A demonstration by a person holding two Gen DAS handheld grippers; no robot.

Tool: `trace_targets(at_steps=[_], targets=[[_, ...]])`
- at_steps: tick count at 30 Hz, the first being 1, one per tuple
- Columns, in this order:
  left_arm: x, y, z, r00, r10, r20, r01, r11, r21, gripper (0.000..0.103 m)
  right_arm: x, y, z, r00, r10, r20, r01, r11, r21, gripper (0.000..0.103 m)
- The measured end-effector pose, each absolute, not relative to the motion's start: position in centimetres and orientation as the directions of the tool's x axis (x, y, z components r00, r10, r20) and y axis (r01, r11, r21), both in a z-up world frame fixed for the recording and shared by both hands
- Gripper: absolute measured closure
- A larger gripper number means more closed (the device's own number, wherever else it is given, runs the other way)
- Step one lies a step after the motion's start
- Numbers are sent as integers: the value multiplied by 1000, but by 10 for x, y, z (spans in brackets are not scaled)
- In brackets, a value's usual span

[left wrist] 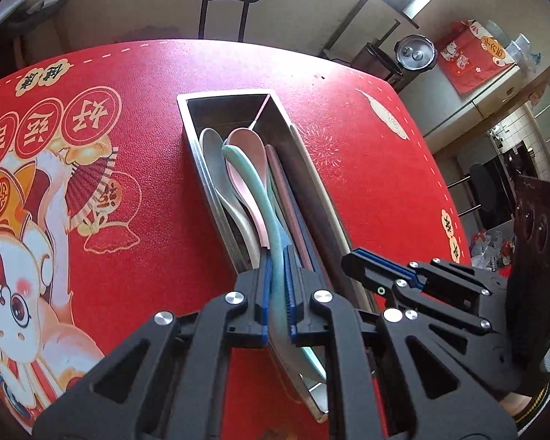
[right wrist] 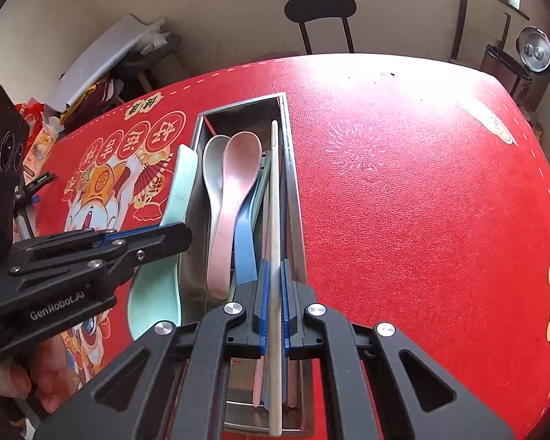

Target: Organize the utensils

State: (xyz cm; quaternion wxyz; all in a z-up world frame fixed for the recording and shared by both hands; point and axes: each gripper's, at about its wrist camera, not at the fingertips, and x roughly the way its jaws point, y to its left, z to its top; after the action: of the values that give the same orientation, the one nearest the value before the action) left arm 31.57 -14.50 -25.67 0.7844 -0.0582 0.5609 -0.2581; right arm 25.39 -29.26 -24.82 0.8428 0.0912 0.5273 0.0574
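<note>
A long steel utensil box (left wrist: 234, 99) (right wrist: 292, 198) lies on the red table mat. It holds a grey spoon (left wrist: 212, 157) (right wrist: 212, 168), a pink spoon (left wrist: 249, 154) (right wrist: 234, 183), a blue spoon (right wrist: 245, 242) and several chopsticks. My left gripper (left wrist: 277, 286) is shut on a mint green spoon (left wrist: 253, 183), held over the box's near left side; the spoon also shows in the right wrist view (right wrist: 165, 256). My right gripper (right wrist: 274, 293) is shut on a white chopstick (right wrist: 274, 198) that lies lengthwise over the box's right side.
The red mat (left wrist: 366, 190) with a cartoon print (left wrist: 25, 220) covers the table. A black chair (left wrist: 227, 3) stands behind the far edge. A pressure cooker (left wrist: 414, 53) and shelves are off the table at the right.
</note>
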Motion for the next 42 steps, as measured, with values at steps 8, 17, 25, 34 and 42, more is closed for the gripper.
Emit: trace_targets(at_steps=[8, 17, 25, 34, 42], targets=[[332, -152, -269, 233, -441, -867, 329, 875, -356, 90, 258, -296, -259, 410, 209, -888, 27, 970, 241, 97], [324, -147, -255, 256, -467, -847, 354, 860, -368, 75, 252, -292, -240, 423, 158, -893, 28, 982, 187, 96], [309, -124, -217, 329, -434, -838, 376, 875, -305, 65, 237, -289, -209, 455, 118, -882, 33, 988, 150, 96], [279, -96, -164, 411, -427, -805, 404, 877, -259, 56, 205, -280, -160, 530, 92, -843, 25, 992, 124, 78], [230, -66, -103, 529, -426, -734, 446, 875, -187, 45, 166, -273, -101, 629, 43, -776, 53, 994, 98, 33]])
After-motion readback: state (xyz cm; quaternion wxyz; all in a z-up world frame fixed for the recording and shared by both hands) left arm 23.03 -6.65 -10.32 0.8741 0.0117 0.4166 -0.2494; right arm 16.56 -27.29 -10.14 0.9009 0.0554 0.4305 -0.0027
